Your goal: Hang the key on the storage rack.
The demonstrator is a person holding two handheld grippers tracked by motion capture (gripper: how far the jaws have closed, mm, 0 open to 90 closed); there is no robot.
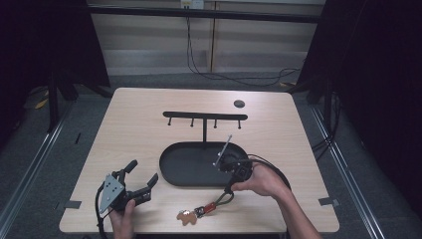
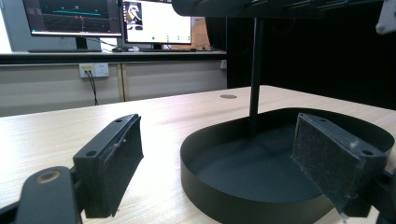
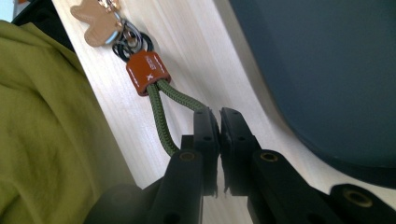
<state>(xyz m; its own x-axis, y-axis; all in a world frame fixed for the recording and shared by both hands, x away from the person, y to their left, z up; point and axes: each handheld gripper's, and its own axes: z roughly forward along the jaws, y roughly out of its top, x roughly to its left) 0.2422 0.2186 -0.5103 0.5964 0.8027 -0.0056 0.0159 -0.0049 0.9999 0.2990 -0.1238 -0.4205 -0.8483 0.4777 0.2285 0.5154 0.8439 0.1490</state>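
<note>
A keychain lies near the table's front edge: a tan charm [image 1: 186, 216], an orange tab [image 1: 209, 208] and a green cord loop [image 1: 225, 197]. My right gripper [image 1: 230, 188] points down at the table in front of the tray and is shut on the cord. In the right gripper view the jaws [image 3: 218, 114] are pressed together, with the green cord [image 3: 161, 116] running between them from the orange tab [image 3: 147, 72] and charm [image 3: 93, 18]. My left gripper [image 1: 143, 173] rests left of the tray, open and holding nothing. In its own view the left gripper [image 2: 217, 121] faces the tray.
A black oval tray [image 1: 171, 172] sits mid-table, with a thin post [image 1: 204, 130] carrying a crossbar [image 1: 205, 115] with several pegs. The tray wall [image 2: 205, 186] is close ahead of the left gripper. A round hole [image 1: 239, 103] lies at the far right. An olive-green garment [image 3: 46, 140] lies left of the keychain in the right gripper view.
</note>
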